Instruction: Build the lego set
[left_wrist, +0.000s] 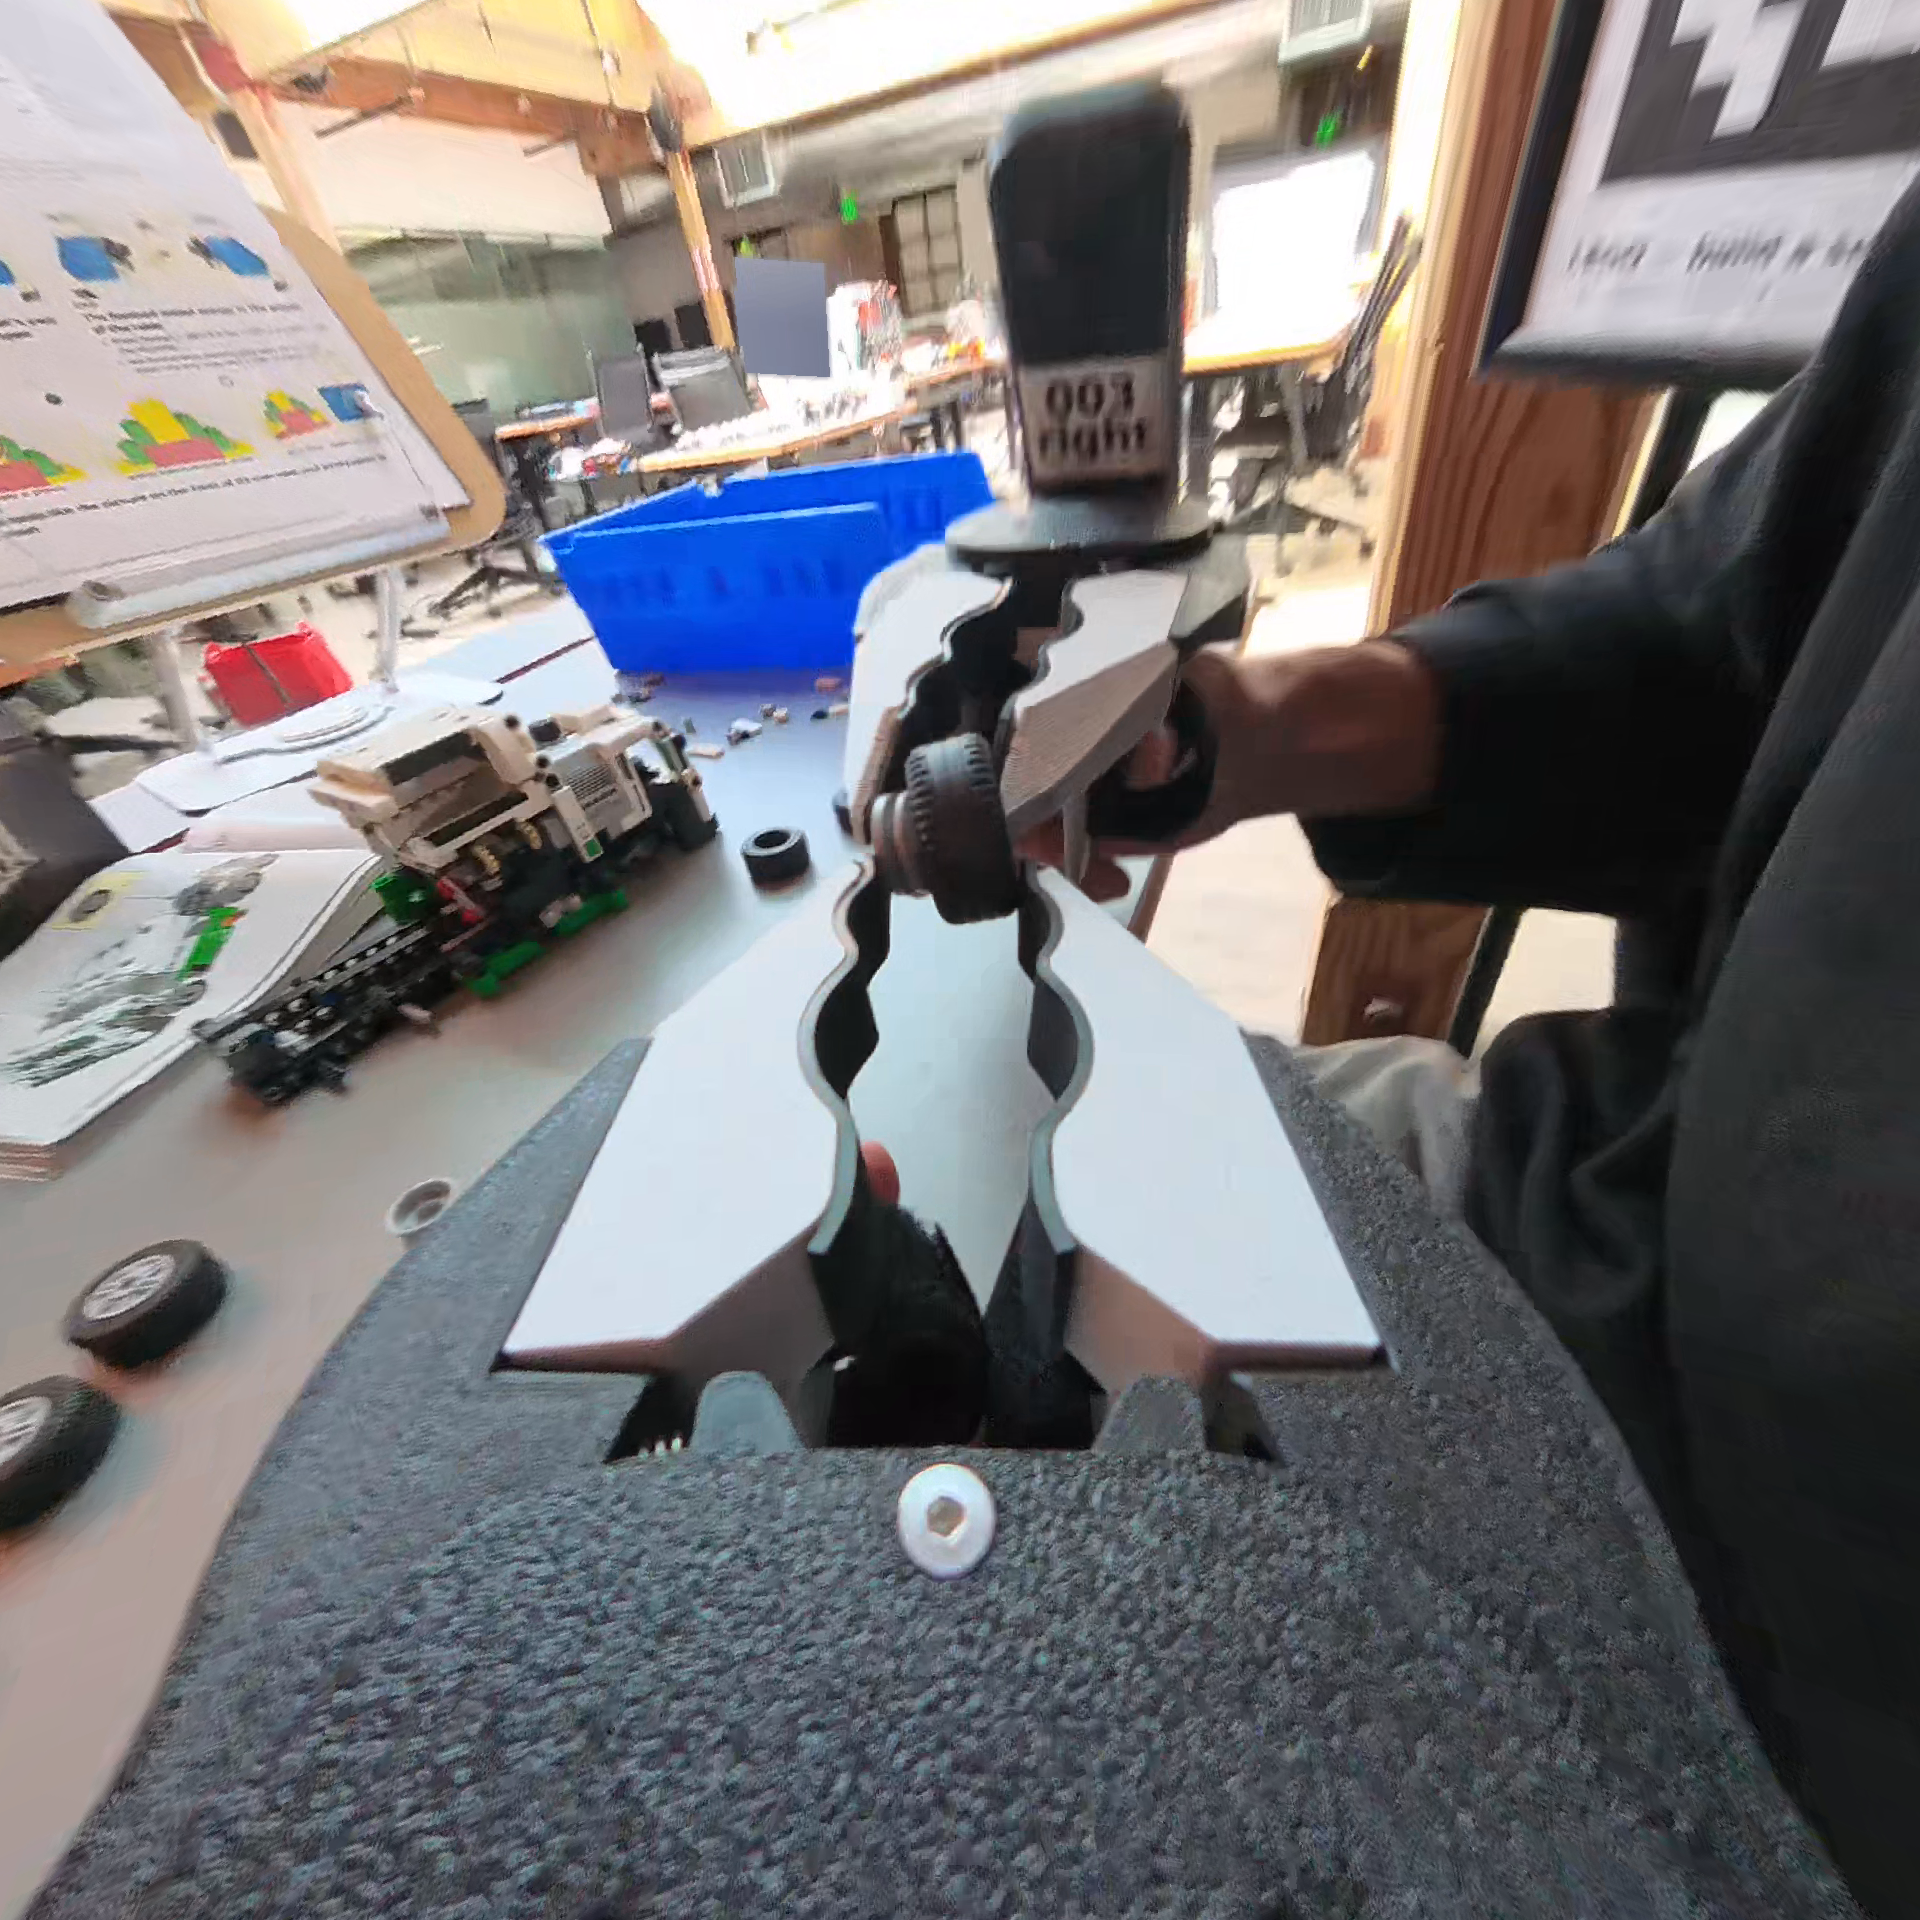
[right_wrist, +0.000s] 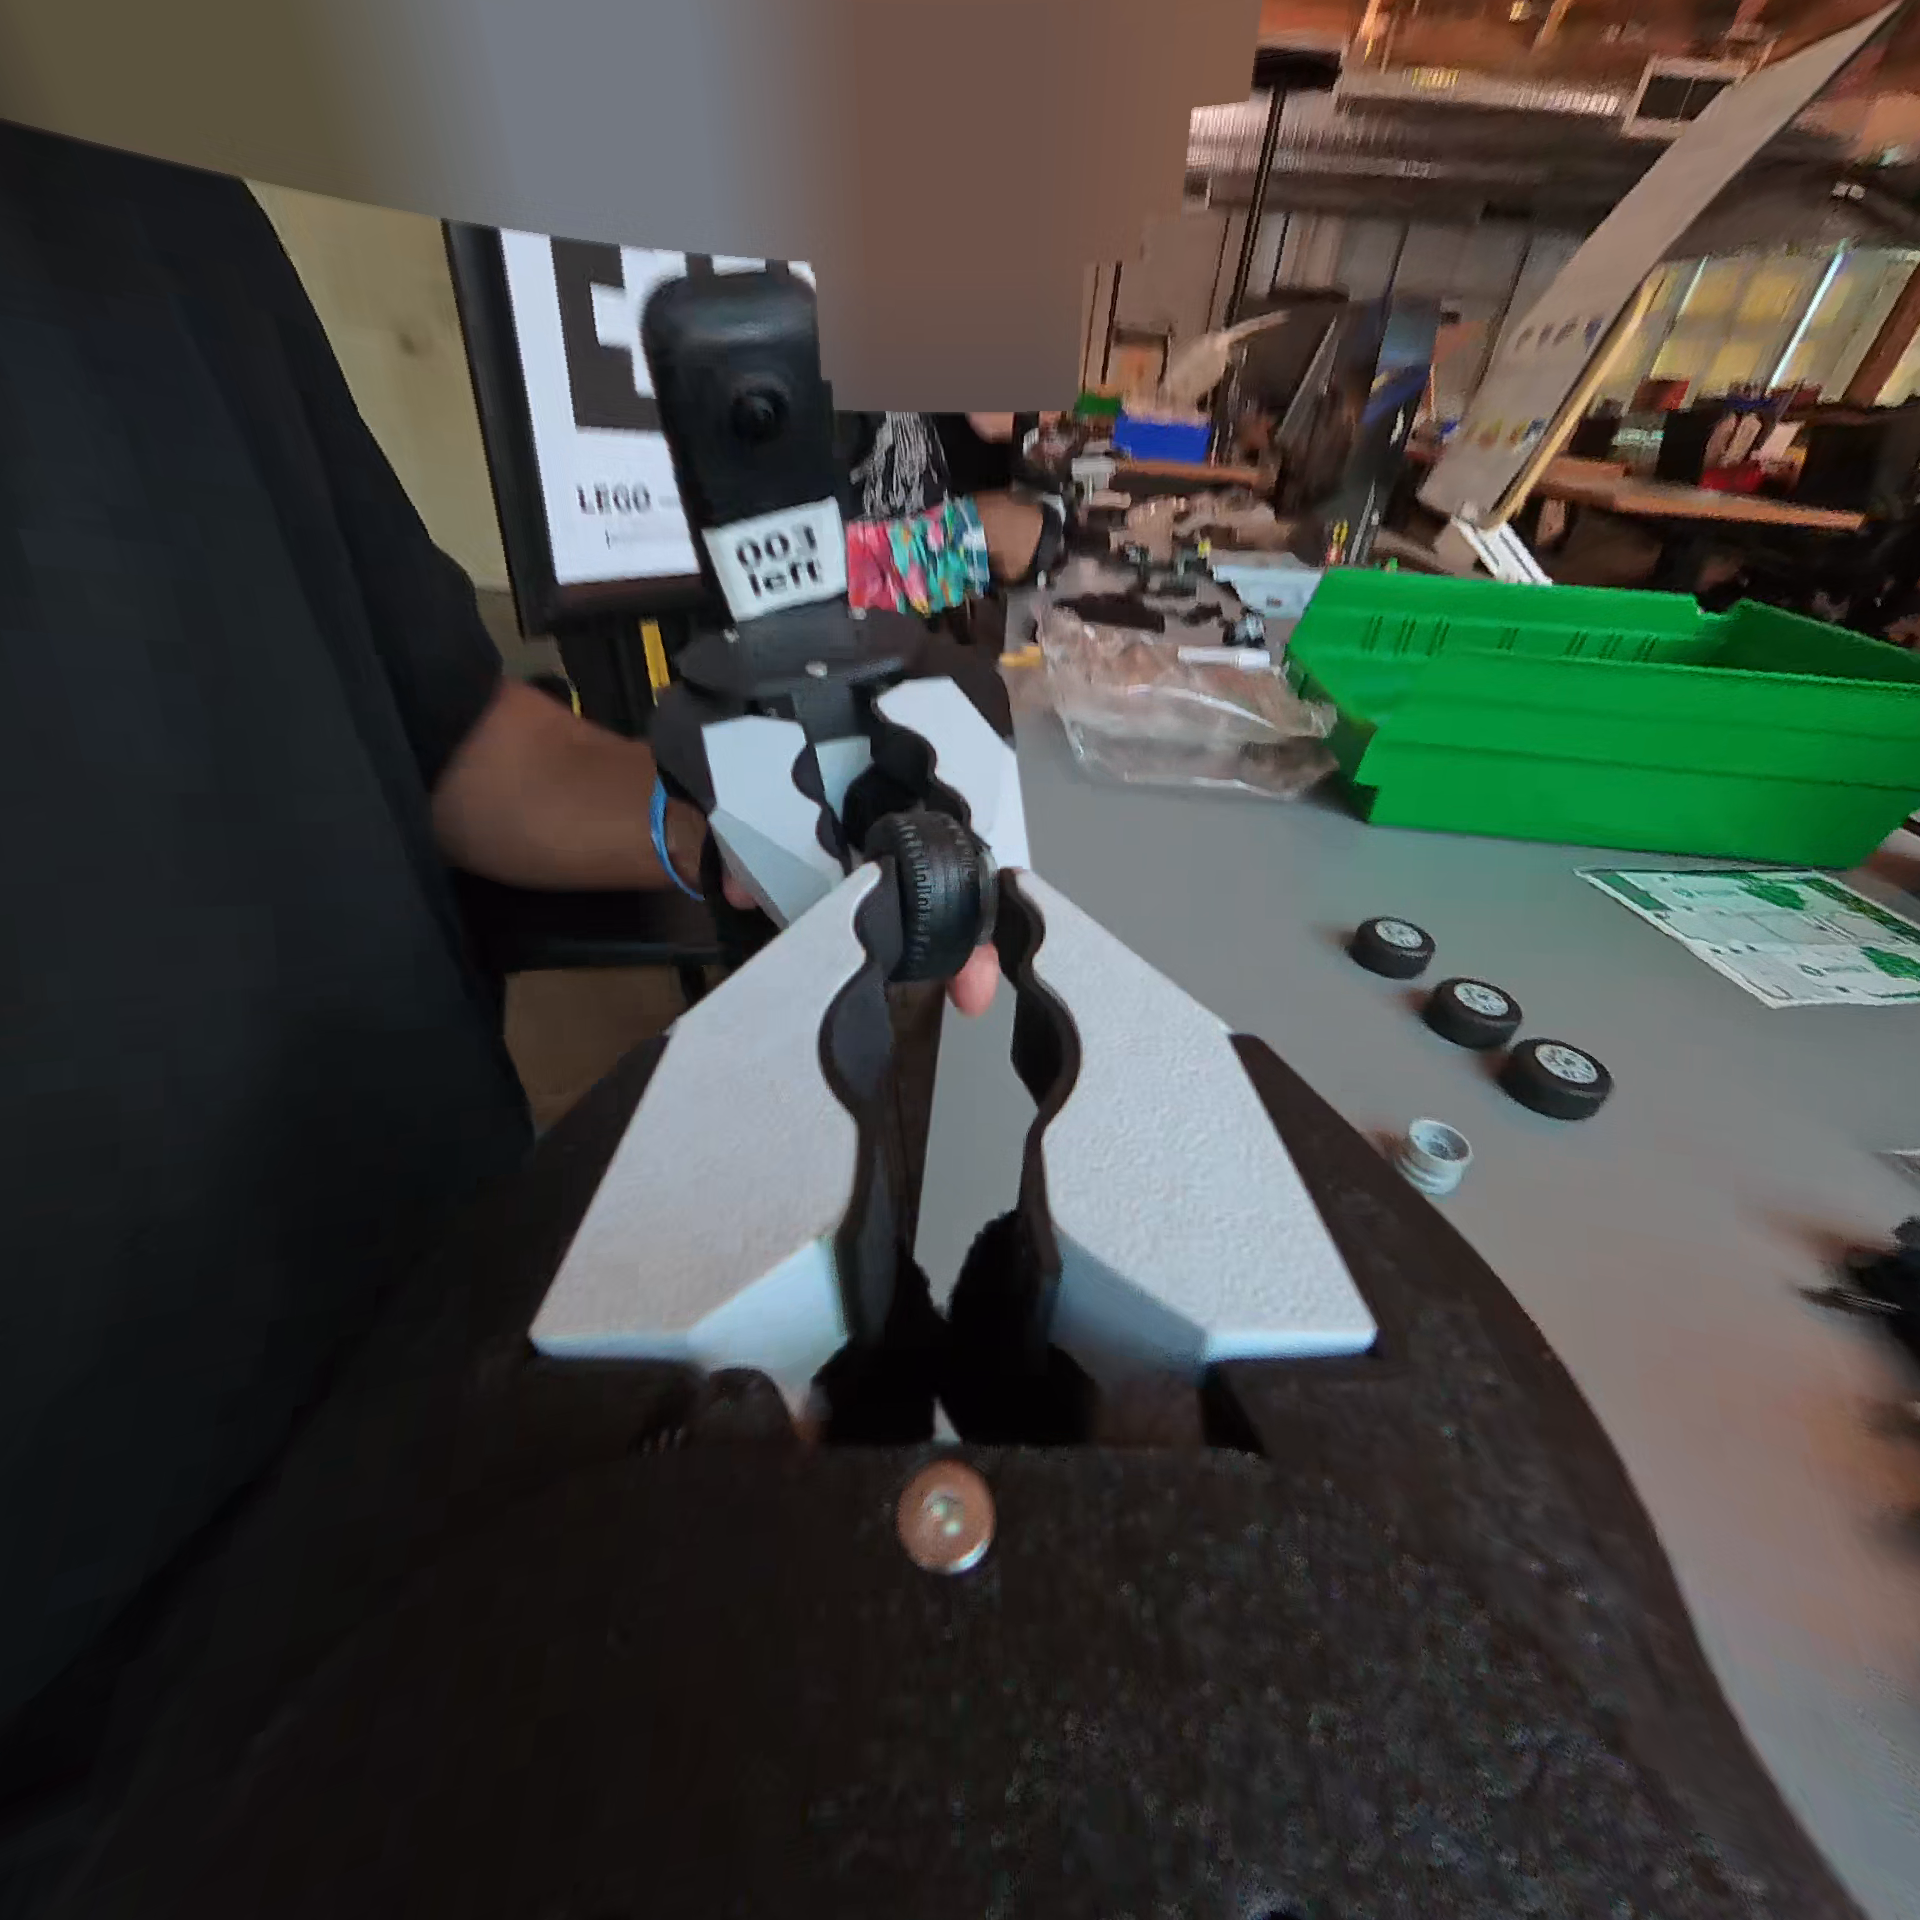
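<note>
Finished wheels (left_wrist: 145, 1304): on the tabletop (left_wrist: 312, 1195), far left.
Truck model (left_wrist: 499, 790): standing beyond them, untouched.
Spare tyre (left_wrist: 777, 854): loose, near the truck.
Held tyre (left_wrist: 961, 842): in the air, between both tools.
Left claw (left_wrist: 951, 894): tips flank the held tyre; cannot tell if they press.
Right claw (right_wrist: 943, 883): clamped on the tyre.
Advice: keep the tyre square and push the rim in evenly.

Bench stock, counted by kind

Finished wheels on table (right_wrist: 1392, 945) (right_wrist: 1472, 1011) (right_wrist: 1555, 1077): 3. Bare grey hub (right_wrist: 1437, 1152): 1. Loose tyre (left_wrist: 776, 855): 1. Green bin (right_wrist: 1621, 717): 1. Blue bin (left_wrist: 748, 582): 1. Grippers: 2.
</note>
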